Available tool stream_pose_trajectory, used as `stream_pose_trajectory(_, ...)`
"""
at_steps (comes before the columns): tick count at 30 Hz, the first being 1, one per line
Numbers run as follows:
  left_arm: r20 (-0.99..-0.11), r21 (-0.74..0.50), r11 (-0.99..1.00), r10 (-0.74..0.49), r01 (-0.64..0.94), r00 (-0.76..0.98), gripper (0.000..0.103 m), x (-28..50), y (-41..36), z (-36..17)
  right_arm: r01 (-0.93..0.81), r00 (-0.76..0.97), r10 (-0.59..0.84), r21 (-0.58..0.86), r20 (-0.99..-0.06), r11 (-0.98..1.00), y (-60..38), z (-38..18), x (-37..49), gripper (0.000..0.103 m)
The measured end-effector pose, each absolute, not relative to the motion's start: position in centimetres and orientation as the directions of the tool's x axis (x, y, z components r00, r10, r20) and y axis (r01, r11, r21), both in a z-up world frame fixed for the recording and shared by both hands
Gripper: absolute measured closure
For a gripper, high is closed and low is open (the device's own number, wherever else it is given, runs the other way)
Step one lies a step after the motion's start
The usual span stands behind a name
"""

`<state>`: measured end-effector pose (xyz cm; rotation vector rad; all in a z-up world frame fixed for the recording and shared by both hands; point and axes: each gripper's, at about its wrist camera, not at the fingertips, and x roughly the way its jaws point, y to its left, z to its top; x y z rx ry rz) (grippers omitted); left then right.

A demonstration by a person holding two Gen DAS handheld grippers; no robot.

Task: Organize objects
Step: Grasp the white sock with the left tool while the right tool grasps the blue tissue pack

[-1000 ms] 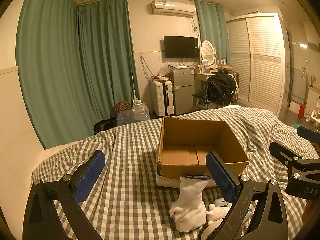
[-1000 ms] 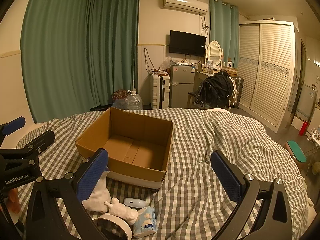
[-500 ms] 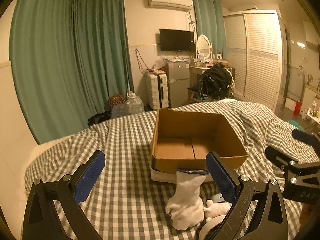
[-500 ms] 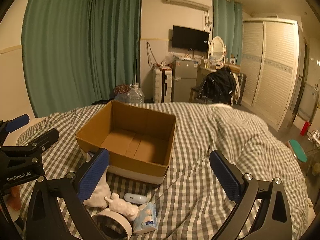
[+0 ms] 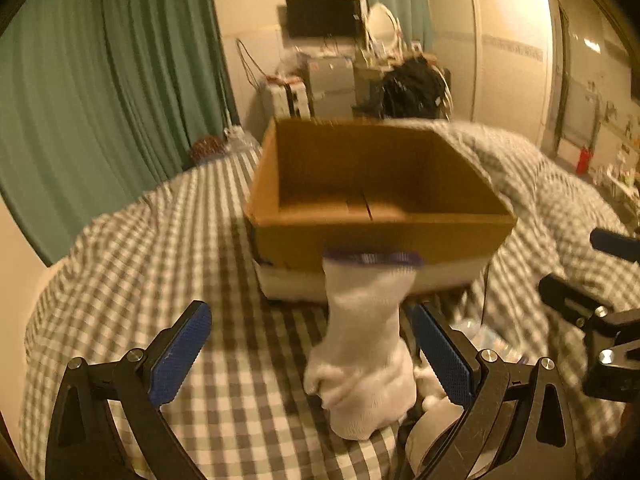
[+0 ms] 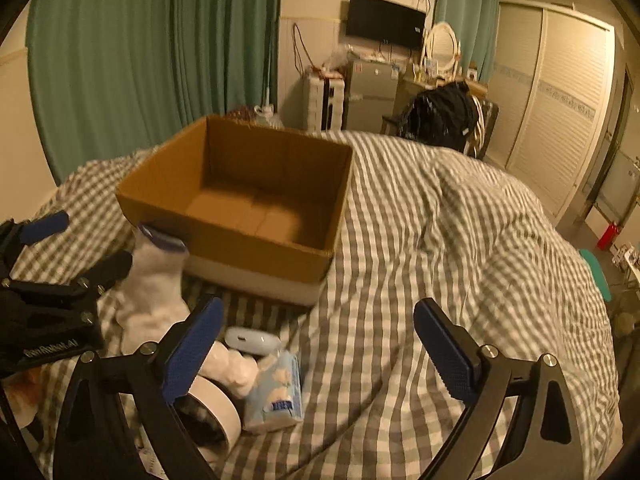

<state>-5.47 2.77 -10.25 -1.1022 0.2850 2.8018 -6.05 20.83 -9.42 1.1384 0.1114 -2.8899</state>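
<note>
An open, empty cardboard box (image 5: 376,204) (image 6: 248,196) sits on the checked bedspread. In front of it lies a white sock (image 5: 364,356) (image 6: 152,296) with a purple cuff leaning on the box. My left gripper (image 5: 312,356) is open, the sock between its fingers but not touched. My right gripper (image 6: 320,352) is open and empty over the bedspread. By its left finger lie a white earbud case (image 6: 252,340), a small white figure (image 6: 232,368), a tissue pack (image 6: 276,392) and a white round roll (image 6: 212,416).
The checked bedspread (image 6: 440,260) bulges to the right of the box. Behind the bed stand green curtains (image 6: 140,60), a suitcase, a small fridge (image 6: 372,92) and a chair with a black bag. The other gripper shows at each view's side edge.
Both grippers have moved forward and down toward the box and the objects. The sock now lies between my left gripper's fingers. Both stay open.
</note>
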Motion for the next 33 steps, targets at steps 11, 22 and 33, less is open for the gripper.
stream_pose_trajectory(11,-0.758,0.159,-0.957,0.039,-0.242,-0.651,0.017,-6.1,4.4,-14.1,0.098,-0.553,-0.035,-0.023,-0.833,-0.995,21.1,-15.6,-7.6,0.035)
stream_pose_trajectory(22,-0.799,0.062,-0.948,0.141,-0.313,-0.584,0.037,-7.3,4.3,-16.2,0.176,-0.408,-0.133,0.065,-0.903,-0.982,20.3,-19.4,-8.1,0.065)
stream_pose_trajectory(33,-0.787,0.072,-0.946,0.141,-0.317,-0.6,0.062,-5.4,4.2,-14.3,0.157,-0.501,-0.146,0.076,-0.853,-0.985,20.5,-17.4,-6.8,0.08)
